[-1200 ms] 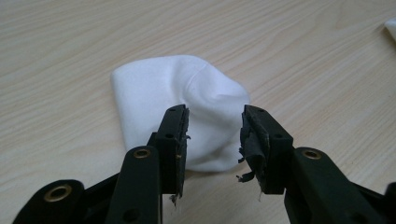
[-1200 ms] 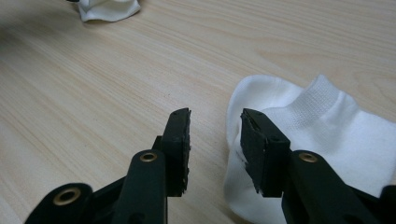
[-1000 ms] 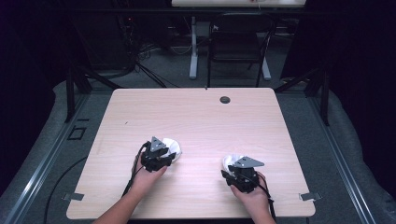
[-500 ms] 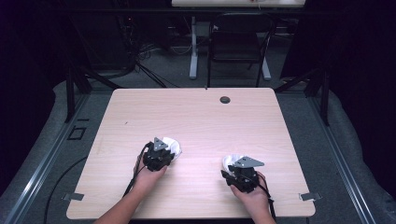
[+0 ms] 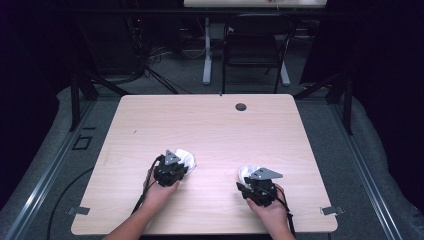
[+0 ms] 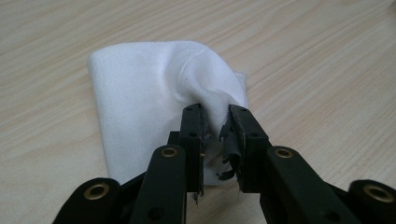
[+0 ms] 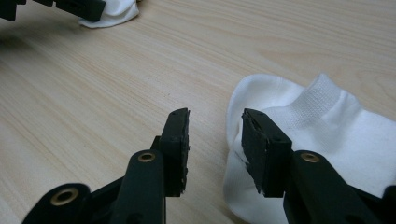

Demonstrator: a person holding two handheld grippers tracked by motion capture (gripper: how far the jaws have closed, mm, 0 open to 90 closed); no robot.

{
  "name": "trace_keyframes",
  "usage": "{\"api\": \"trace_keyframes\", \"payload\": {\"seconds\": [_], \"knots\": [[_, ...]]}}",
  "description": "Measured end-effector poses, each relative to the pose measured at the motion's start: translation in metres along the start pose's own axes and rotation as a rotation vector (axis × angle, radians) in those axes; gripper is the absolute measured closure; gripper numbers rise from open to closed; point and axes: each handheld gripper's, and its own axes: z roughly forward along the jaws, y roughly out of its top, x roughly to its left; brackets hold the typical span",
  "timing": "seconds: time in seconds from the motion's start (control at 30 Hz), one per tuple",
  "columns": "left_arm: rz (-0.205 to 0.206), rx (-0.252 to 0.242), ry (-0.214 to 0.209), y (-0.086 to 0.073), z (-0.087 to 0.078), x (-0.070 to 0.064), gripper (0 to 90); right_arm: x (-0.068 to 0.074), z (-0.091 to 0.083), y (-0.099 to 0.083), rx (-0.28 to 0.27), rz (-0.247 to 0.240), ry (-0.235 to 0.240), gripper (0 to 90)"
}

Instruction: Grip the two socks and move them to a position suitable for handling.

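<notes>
in the high view, the left gripper point(image 5: 172, 167) sits at the near left of the wooden table point(image 5: 210, 125), with a white sock point(image 5: 186, 159) bunched at its far right side; compared with a second ago, this gripper and its sock have drawn a little nearer to the person. the right gripper point(image 5: 257, 182) is at the near right, where it was before, with a second white sock point(image 5: 246, 173) peeking out at its left. a small dark round hole point(image 5: 241, 106) marks the far side of the table. in the left gripper view, the left gripper point(image 6: 215, 123) is pinched tight on a raised fold of the white sock point(image 6: 149, 88), the cloth pulled up between the jaws while the rest lies flat on the wood. in the right gripper view, the right gripper point(image 7: 215, 126) stands with its jaws apart and nothing between them; the second white sock point(image 7: 317, 135) lies under and beside the right jaw, its ribbed cuff toward the far side. the left gripper's sock point(image 7: 112, 11) shows at the far left.
</notes>
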Motion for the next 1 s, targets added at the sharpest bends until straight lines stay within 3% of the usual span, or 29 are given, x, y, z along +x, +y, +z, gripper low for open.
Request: {"api": "trace_keyframes", "payload": {"seconds": [0.4, 0.7, 0.9, 1.0], "knots": [[-0.005, 0.001, -0.051, -0.007, -0.007, -0.027, 76.6, 0.001, 0.000, 0.000, -0.001, -0.001, 0.006, 61.5], [0.026, 0.006, -0.086, -0.013, -0.013, -0.056, 76.5, 0.002, 0.001, 0.000, -0.005, 0.000, 0.007, 61.4], [0.022, 0.002, -0.113, -0.013, -0.016, -0.067, 74.6, 0.002, 0.001, 0.000, -0.002, -0.003, 0.007, 61.3], [0.022, -0.005, -0.123, -0.011, -0.019, -0.068, 69.4, 0.002, 0.001, 0.000, -0.002, -0.002, 0.010, 61.3]]}}
